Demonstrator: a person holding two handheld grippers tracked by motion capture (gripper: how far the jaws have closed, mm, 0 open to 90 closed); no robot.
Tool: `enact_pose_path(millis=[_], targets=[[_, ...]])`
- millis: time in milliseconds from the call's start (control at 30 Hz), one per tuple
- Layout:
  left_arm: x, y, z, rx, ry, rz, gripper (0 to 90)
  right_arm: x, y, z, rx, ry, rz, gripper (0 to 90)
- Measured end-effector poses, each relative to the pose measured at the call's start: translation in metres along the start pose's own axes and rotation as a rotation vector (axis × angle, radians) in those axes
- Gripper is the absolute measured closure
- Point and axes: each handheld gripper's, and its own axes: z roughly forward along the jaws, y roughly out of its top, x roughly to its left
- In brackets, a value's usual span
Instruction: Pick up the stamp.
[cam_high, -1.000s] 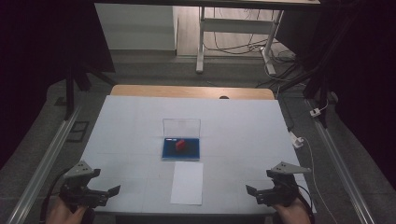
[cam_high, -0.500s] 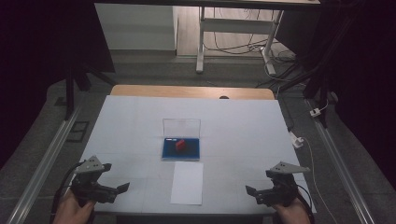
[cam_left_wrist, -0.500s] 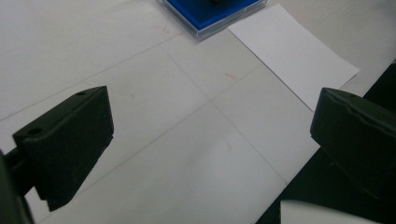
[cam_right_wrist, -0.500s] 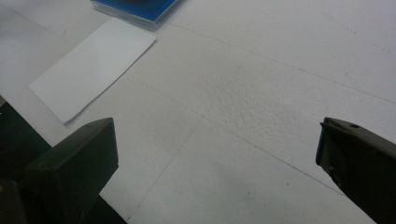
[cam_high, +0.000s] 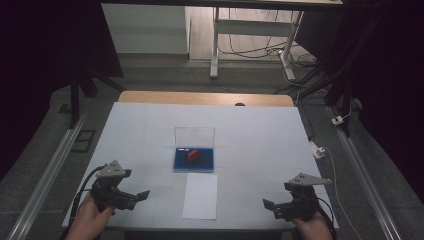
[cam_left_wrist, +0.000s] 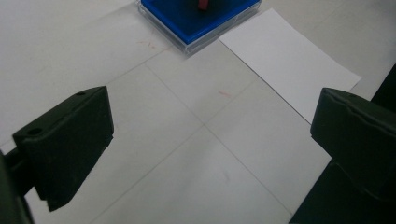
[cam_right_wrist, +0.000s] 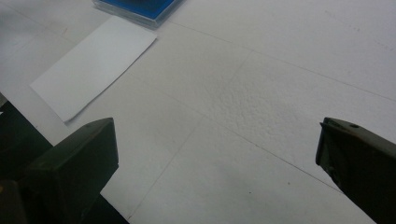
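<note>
Nearby, blue tray (cam_high: 194, 161) beyond paper sheet (cam_high: 201, 196)

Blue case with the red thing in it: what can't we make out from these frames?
- Red object: too small in the high view to identify; the top edge of the left gripper view cuts it off.
- Blue case: far part cut off by the top edge in the left gripper view; only a corner shows in the right gripper view.
- Clear lid: hinge too small in the high view.
</note>
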Motion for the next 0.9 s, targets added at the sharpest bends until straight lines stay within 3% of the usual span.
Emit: enact_pose_path(millis=[433,900], targets=[[0.006,0.021,0.018,0.026,-0.012,0.0,0.0,0.0,0.0,0.0,0.002,0.003,-0.002,0.0],[0.003,0.051,0.045,0.031,0.01,0.07,0.0,0.0,0.0,0.001,0.01,0.004,-0.009,0.0]])
